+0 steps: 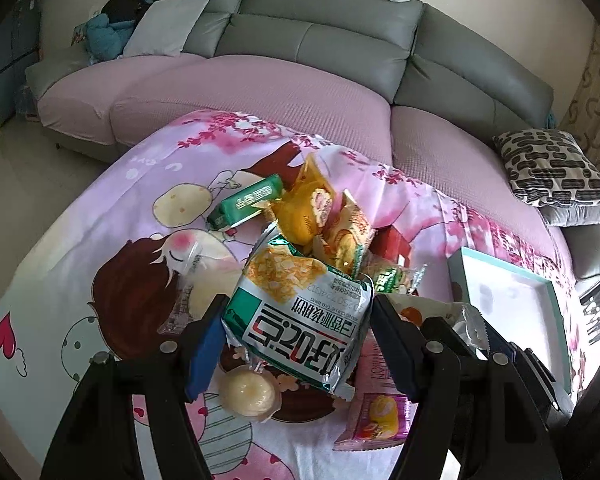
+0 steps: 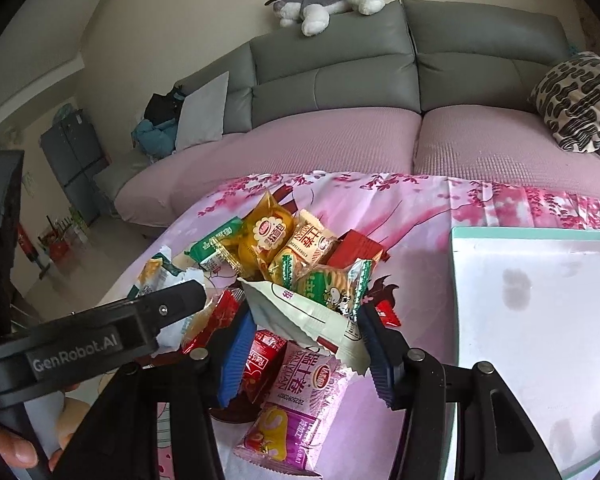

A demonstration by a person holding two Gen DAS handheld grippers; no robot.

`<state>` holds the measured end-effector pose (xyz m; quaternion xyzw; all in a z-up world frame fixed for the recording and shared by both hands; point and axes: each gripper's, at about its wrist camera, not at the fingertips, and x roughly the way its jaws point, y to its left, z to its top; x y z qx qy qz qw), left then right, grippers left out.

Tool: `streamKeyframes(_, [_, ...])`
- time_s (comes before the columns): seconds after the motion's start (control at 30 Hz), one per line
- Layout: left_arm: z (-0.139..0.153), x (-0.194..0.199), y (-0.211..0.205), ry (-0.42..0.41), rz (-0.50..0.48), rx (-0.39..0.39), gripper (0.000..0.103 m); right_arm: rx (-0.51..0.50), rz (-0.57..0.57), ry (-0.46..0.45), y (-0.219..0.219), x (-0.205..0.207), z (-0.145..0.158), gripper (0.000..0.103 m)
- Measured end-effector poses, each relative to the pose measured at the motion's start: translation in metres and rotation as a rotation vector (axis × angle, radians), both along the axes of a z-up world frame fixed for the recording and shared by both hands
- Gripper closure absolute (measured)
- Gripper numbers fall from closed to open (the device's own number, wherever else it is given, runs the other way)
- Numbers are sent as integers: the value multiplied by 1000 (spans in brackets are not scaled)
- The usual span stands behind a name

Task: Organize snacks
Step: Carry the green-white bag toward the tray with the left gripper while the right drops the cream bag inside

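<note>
Two grippers each clamp a snack: the left gripper [image 1: 296,344] grips a green-and-white snack bag [image 1: 300,316], and the right gripper [image 2: 304,344] pinches a cream wrapper [image 2: 300,312]. Beneath lies a pink roll packet [image 2: 296,404]. Farther off, a snack pile [image 2: 288,248] sits on the pink cartoon cloth [image 2: 412,208], with the white tray [image 2: 540,300] just beside it and a grey sofa [image 2: 340,60] behind.

glossy plastic snack packets [image 1: 300,320] on a smooth printed cloth [image 1: 112,208]
</note>
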<state>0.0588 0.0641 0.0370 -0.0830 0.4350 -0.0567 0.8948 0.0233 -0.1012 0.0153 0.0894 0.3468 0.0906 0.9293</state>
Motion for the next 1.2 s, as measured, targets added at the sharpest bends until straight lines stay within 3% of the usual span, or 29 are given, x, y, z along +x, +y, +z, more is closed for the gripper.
streamKeyframes(0.27, [13, -6, -15, -43, -27, -8, 31, 10, -56, -38, -23, -11, 12, 48])
streamKeyframes(0.47, [32, -15, -34, -101, -73, -10, 31, -1, -165, -56, -61, -21, 19, 48])
streamKeyframes(0.8, [42, -20, -105, -130, -244, -8, 31, -29, -430, -94, -148, -57, 34, 48])
streamKeyframes(1.2, [22, -28, -195, -100, -432, 20, 31, -134, -691, -70, -225, -106, 38, 48])
